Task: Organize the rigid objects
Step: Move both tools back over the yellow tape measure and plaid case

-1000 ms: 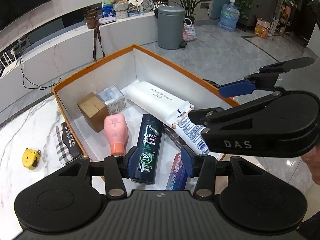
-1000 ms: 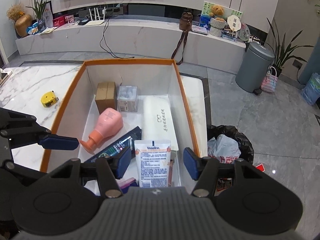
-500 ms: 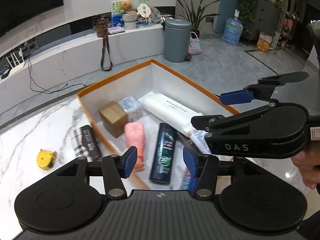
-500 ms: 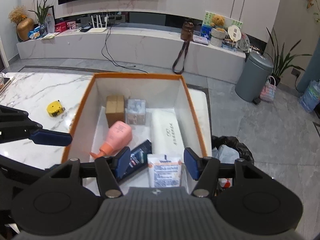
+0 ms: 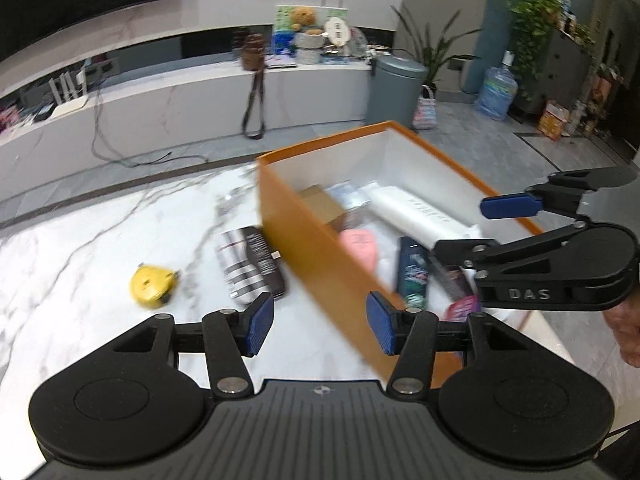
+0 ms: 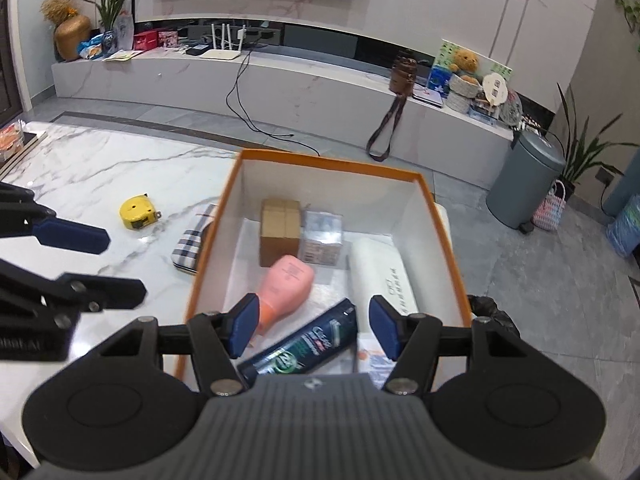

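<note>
Orange box [image 6: 448, 264], centre of the right wrist view, already holds a cardboard carton [image 6: 280, 232], a clear small box [image 6: 322, 236], a pink bottle [image 6: 286, 284], a dark shampoo bottle [image 6: 308, 346], a white case [image 6: 384, 276] and a tube [image 6: 370, 354] at the lower edge. Outside it, on the marble table [image 5: 80, 248], lie a plaid case [image 5: 250, 266], touching the box's left wall, and a yellow tape measure [image 5: 152, 284], left of centre in the left wrist view. The left gripper [image 5: 320, 322] has just been opening; its jaws stand moderately apart with nothing between them, over the table beside the box wall. The right gripper [image 6: 314, 326], likewise just opened and empty, hangs above the box's near end. Likely step: fetching a remaining item. To do it well, square the left jaws across the plaid case's narrow width, descend clear of the box wall, and close only once both pads flank it.
</note>
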Motion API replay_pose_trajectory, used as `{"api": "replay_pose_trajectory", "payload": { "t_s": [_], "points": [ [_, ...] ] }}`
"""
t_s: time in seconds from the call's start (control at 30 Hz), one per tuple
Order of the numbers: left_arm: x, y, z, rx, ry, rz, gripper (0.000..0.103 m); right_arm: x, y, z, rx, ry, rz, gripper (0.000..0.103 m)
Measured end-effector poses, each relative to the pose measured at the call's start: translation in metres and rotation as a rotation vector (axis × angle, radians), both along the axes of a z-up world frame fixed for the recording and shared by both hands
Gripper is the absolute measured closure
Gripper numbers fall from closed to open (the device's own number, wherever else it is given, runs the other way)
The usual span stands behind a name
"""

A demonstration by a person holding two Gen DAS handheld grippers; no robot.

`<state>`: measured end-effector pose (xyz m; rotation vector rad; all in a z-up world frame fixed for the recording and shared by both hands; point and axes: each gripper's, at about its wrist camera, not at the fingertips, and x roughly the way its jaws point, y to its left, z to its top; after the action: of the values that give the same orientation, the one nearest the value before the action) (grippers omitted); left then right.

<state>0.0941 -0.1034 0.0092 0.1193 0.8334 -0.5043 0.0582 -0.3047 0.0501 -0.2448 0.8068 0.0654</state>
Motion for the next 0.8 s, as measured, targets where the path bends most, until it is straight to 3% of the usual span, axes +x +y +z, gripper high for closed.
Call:
{"api": "replay_pose_trajectory", "payload": {
  "t_s": [0.3,0.53,0.63,0.8],
  "points": [
    [0.017,0.060,-0.009,-0.014,0.019,0.079,0.041,0.018,0.046,-0.011,-0.014,0.001,0.054,0.042],
    [0.040,0.100,-0.016,-0.046,0.009,0.179,0.035,0.026,0.083,-0.018,0.018,-0.038,0.071,0.037],
    [0.051,0.114,-0.022,-0.068,0.004,0.215,0.035,0.027,0.101,-0.027,0.016,-0.053,0.078,0.037],
    [0.063,0.122,-0.034,-0.040,-0.025,0.220,0.031,0.032,0.129,-0.052,0.002,-0.040,0.084,0.037]
  ]
}}
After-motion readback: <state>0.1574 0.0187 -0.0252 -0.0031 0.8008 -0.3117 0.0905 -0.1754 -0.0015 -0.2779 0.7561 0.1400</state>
